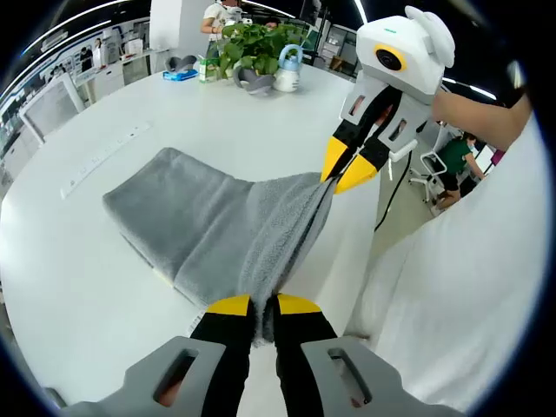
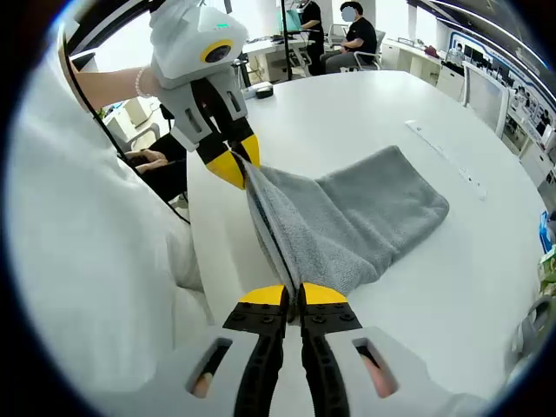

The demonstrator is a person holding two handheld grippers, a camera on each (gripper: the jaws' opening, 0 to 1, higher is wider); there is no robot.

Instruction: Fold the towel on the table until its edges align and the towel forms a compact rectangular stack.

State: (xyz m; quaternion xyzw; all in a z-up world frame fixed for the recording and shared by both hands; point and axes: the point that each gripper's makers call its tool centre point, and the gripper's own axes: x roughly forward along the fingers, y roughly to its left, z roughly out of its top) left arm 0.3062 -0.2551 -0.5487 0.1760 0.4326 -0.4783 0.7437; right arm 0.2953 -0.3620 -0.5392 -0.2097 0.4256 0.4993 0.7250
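Observation:
A grey towel (image 1: 208,228) lies folded on the white table (image 1: 104,287), its near edge lifted and stretched between both grippers. My left gripper (image 1: 263,306) is shut on one corner of the towel at the bottom of the left gripper view. My right gripper (image 1: 346,170), with yellow tips, pinches the other corner higher up on the right. In the right gripper view the right gripper (image 2: 294,297) is shut on the towel (image 2: 365,221), and the left gripper (image 2: 236,165) holds the far end of the taut edge.
A potted plant (image 1: 256,43), a small bottle (image 1: 287,71) and other small items stand at the table's far side. A white strip (image 1: 100,158) lies on the table left of the towel. A person's white clothing (image 1: 469,287) is close on the right. People sit at desks beyond.

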